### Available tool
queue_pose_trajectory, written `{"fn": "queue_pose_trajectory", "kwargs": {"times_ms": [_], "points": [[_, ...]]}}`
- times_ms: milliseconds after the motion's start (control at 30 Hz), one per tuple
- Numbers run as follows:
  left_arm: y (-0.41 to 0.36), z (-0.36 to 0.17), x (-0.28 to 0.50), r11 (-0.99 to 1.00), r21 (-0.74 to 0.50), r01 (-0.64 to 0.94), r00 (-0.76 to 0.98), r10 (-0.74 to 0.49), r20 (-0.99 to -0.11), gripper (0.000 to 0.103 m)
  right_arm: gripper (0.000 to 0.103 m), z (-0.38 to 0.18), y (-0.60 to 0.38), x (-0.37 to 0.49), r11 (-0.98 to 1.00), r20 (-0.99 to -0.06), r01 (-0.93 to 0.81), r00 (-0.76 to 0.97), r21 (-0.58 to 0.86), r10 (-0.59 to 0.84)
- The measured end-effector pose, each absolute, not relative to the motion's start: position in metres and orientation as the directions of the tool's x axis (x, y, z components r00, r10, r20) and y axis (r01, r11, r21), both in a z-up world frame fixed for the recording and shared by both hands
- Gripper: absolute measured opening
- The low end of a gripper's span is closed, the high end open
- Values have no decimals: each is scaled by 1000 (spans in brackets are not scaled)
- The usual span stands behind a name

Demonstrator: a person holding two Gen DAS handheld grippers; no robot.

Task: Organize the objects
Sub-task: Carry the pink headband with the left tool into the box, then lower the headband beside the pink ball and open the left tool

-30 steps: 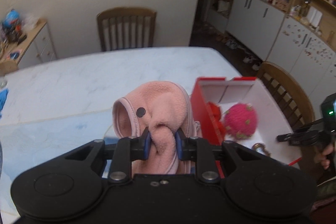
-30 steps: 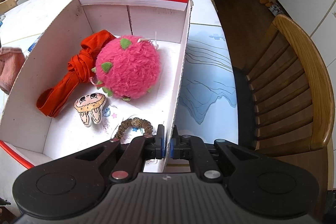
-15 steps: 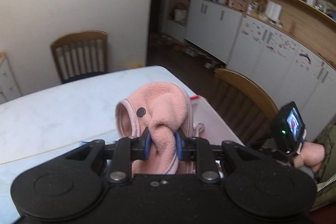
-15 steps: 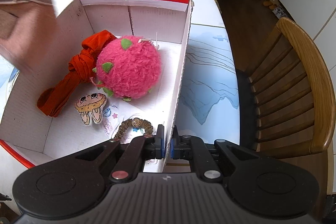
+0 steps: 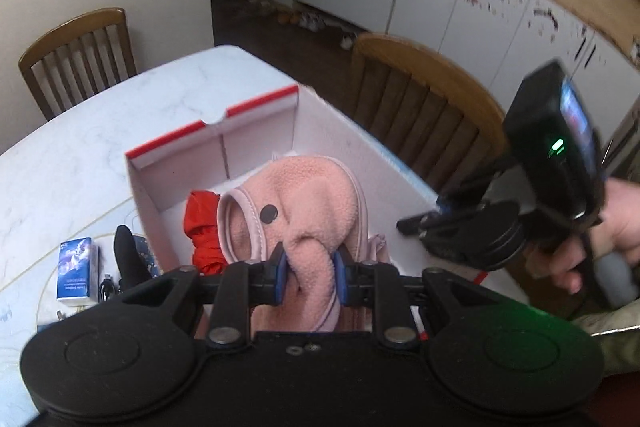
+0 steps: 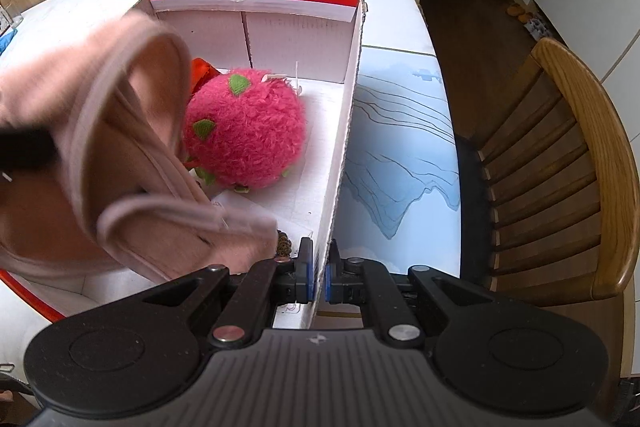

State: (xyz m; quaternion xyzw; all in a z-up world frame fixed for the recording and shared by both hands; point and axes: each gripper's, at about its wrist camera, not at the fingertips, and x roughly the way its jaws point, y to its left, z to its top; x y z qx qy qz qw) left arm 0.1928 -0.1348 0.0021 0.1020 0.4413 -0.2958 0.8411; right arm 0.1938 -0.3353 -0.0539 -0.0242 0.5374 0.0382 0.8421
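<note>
Left gripper (image 5: 308, 277) fingers pinch a bunched fold of pink fleece (image 5: 304, 203), hanging over box (image 6: 348, 131). Soft, light, floppy. Right gripper (image 6: 318, 277) nearly shut, clamping box wall, 6 o'clock.

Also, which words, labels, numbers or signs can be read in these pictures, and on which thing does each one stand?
No text can be read for certain.
Small blue packet on the table, beside the box: white print, too small and blurred to read.
Right gripper: a green light and a small screen on its camera, no readable text.
Cabinet doors: small stickers, blurred.
</note>
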Motion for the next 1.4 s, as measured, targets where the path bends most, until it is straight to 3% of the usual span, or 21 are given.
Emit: {"fn": "queue_pose_trajectory", "kwargs": {"times_ms": [800, 1033, 1400], "points": [[-151, -64, 229, 861, -12, 508, 365, -228, -903, 25, 5, -56, -336, 195, 993, -907, -117, 418, -4, 45], [-150, -66, 229, 874, -15, 486, 369, -221, -903, 32, 5, -57, -337, 194, 993, -907, -119, 418, -1, 49], [-135, -44, 208, 901, -40, 432, 436, -248, -865, 53, 6, -57, -339, 194, 990, -906, -142, 419, 7, 66]]}}
